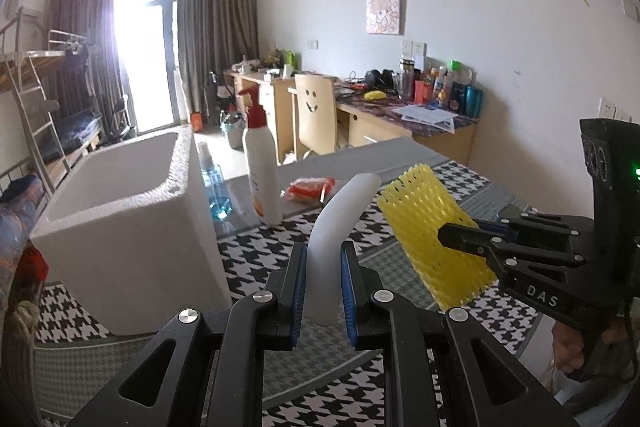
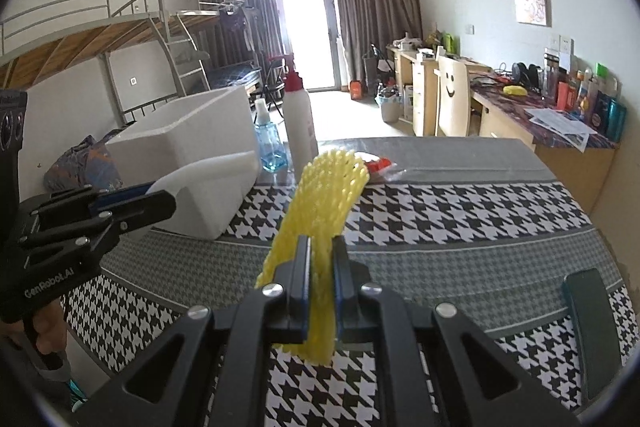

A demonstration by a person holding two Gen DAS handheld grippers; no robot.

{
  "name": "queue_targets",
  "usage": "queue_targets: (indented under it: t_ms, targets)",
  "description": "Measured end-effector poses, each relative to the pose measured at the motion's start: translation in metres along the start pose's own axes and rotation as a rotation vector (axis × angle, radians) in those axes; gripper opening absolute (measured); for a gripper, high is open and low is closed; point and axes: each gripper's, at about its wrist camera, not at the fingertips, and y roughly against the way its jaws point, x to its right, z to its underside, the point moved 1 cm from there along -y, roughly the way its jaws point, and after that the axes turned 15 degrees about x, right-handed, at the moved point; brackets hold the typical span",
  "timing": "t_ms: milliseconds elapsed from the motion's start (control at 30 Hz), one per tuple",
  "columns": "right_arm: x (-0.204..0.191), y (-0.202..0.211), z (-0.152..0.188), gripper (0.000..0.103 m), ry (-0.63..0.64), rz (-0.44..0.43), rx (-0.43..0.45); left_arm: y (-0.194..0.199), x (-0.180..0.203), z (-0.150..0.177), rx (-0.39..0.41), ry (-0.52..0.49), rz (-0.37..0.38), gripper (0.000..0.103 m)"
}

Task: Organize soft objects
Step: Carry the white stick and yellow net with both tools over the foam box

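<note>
My left gripper (image 1: 323,259) is shut on a white foam sheet (image 1: 340,219) that curves up and to the right above the table. It also shows in the right wrist view (image 2: 168,205), with the white foam sheet (image 2: 208,169) sticking out. My right gripper (image 2: 321,255) is shut on a yellow foam net sleeve (image 2: 324,195) and holds it above the table. In the left wrist view the right gripper (image 1: 456,235) grips the yellow foam net (image 1: 428,223) at its right side. A white foam box (image 1: 120,211) stands open on the left.
A white bottle with a red cap (image 1: 260,163), a blue spray bottle (image 1: 214,187) and a red packet (image 1: 310,188) stand behind on the houndstooth-cloth table (image 2: 460,227). A dark object (image 2: 592,327) lies near the table's right edge.
</note>
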Motion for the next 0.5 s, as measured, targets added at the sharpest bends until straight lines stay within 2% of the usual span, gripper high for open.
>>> queue_targets:
  t_ms: [500]
  targets:
    - [-0.012, -0.002, -0.024, 0.012, 0.038, -0.023, 0.043, 0.010, -0.010, -0.019, 0.071, 0.002, -0.031, 0.018]
